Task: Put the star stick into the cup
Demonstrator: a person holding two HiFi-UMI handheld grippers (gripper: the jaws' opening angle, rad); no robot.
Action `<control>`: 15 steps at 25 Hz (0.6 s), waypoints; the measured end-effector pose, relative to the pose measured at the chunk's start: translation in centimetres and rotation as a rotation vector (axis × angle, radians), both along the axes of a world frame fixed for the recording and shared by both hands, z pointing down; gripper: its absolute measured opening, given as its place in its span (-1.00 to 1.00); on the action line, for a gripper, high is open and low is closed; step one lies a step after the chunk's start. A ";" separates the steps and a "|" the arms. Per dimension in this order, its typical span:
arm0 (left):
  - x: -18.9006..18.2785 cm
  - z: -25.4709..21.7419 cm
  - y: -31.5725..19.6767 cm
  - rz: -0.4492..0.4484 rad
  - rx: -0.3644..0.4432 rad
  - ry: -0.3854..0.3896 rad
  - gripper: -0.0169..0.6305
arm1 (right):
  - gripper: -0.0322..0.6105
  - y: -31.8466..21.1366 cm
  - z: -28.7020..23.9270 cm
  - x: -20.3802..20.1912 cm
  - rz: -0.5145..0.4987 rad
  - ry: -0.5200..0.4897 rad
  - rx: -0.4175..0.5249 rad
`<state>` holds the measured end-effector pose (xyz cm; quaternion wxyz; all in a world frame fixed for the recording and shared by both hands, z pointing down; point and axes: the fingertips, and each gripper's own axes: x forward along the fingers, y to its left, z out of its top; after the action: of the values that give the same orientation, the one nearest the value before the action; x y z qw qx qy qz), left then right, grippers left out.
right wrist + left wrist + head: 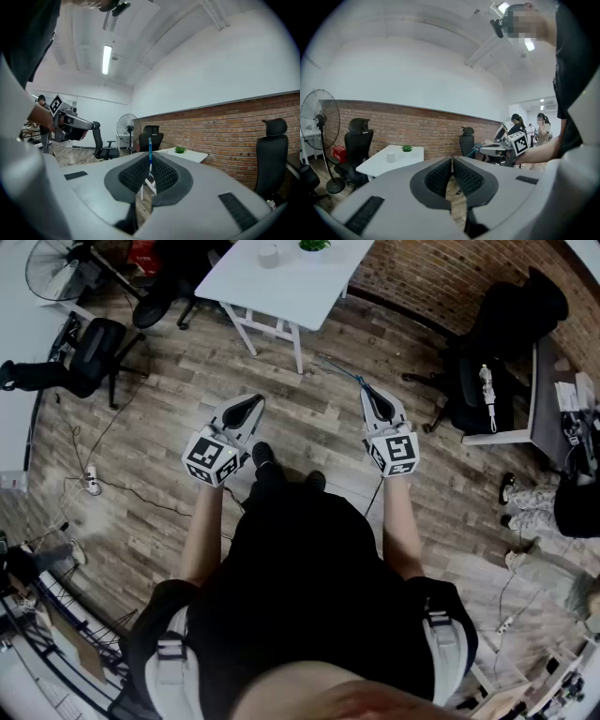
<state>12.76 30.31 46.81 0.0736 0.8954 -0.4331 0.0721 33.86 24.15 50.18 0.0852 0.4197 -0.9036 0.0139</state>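
Note:
My right gripper (368,391) is shut on a thin blue stick (150,151), which pokes out past the jaw tips. In the head view the stick (341,370) slants up-left over the wooden floor; its star end is too small to make out. My left gripper (251,402) is shut with nothing between its pads (440,176). The cup (269,254) stands small and pale on the white table (281,282) far ahead, out of reach of both grippers. It also shows as the cup (391,156) beside a green plant (407,148).
Black office chairs (94,352) stand left and right of the table, with a floor fan (56,263) at far left. A brick wall (441,273) runs behind. Cables (94,479) trail on the floor. People stand at the right (553,502).

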 end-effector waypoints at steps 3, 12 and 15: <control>-0.9 0.0 0.2 -0.011 0.006 0.005 -0.85 | -0.87 0.1 0.0 -0.8 -0.007 0.006 0.003; -2.5 0.3 0.0 -0.034 -0.004 0.029 -0.85 | -0.87 -0.3 0.2 -1.4 -0.004 0.020 -0.008; -3.1 0.2 -0.6 -0.030 -0.003 0.032 -0.85 | -0.87 -0.8 0.2 -1.8 0.001 0.023 -0.012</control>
<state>9.69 29.74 47.03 0.0830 0.8897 -0.4453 0.0572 32.07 23.39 50.37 0.0979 0.4197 -0.9023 0.0146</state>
